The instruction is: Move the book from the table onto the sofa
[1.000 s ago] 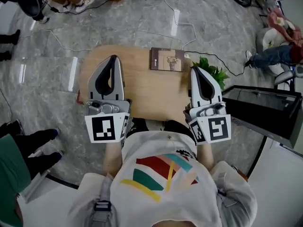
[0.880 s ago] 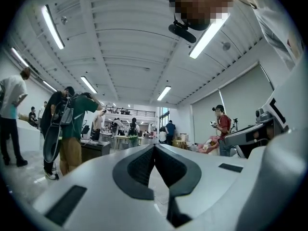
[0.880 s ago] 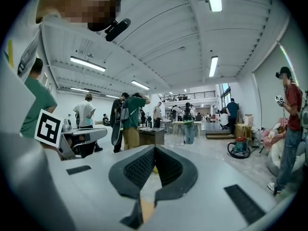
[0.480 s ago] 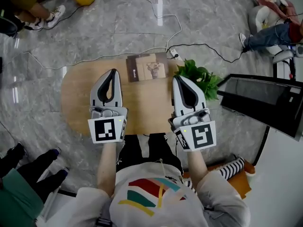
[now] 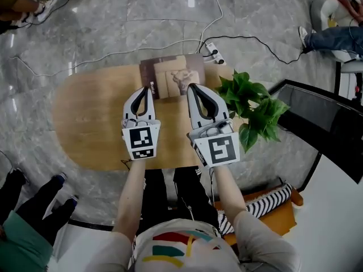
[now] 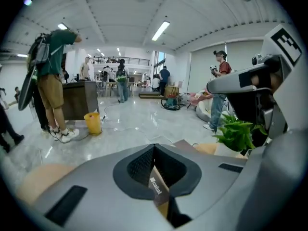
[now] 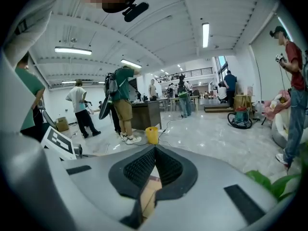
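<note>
While the book [image 5: 173, 75] lies flat on the table [image 5: 85, 123], just ahead of both tips and between them: left gripper [image 5: 149, 89] clenched, empty; right gripper [image 5: 191, 86] clenched, empty; potted plant [image 5: 252, 109] close at the right gripper's outer side. Risk: closed jaws would shove the book toward the far edge, not grasp it; tips apparently clear of the cover, though overlap obscures this.

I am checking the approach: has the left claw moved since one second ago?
Yes. The left claw has moved toward the book; before it was well left of the book, and now its tip is by the book's left edge.
</note>
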Demonstrator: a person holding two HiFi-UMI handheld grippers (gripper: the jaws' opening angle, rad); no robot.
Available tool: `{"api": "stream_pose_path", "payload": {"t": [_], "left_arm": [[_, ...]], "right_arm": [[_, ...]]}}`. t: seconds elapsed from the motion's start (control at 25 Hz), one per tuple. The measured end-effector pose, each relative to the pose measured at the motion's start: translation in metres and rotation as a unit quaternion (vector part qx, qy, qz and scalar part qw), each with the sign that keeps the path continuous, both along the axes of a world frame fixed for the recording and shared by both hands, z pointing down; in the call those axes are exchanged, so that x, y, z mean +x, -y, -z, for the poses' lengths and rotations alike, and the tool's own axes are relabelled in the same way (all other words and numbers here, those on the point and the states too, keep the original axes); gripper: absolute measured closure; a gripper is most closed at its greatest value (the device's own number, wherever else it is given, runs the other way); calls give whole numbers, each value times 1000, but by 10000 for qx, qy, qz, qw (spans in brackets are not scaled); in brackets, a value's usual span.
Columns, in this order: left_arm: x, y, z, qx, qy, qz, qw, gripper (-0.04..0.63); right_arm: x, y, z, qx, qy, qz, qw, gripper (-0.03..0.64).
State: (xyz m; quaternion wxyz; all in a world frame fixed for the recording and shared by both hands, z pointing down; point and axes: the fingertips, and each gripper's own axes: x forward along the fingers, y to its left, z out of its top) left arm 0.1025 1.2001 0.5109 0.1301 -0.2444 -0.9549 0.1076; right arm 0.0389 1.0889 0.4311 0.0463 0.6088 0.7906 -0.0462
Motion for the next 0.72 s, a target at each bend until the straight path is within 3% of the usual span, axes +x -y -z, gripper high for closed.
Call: {"api": "stream_pose_path", "payload": {"t": [0.32, 0.52, 0.72], "left_arm": [[-32, -17, -80, 423, -616, 108, 9972, 589], [-38, -31, -111, 950, -766, 432, 9916, 589], [-42, -40, -130, 989, -962, 492, 9892, 589]], "right_arm": [[-29, -50, -60, 285, -330, 47, 9990, 604], [-43, -62, -83, 471, -411, -18, 9980, 604], [-45, -68, -102, 610, -489, -9, 9969, 604]]}}
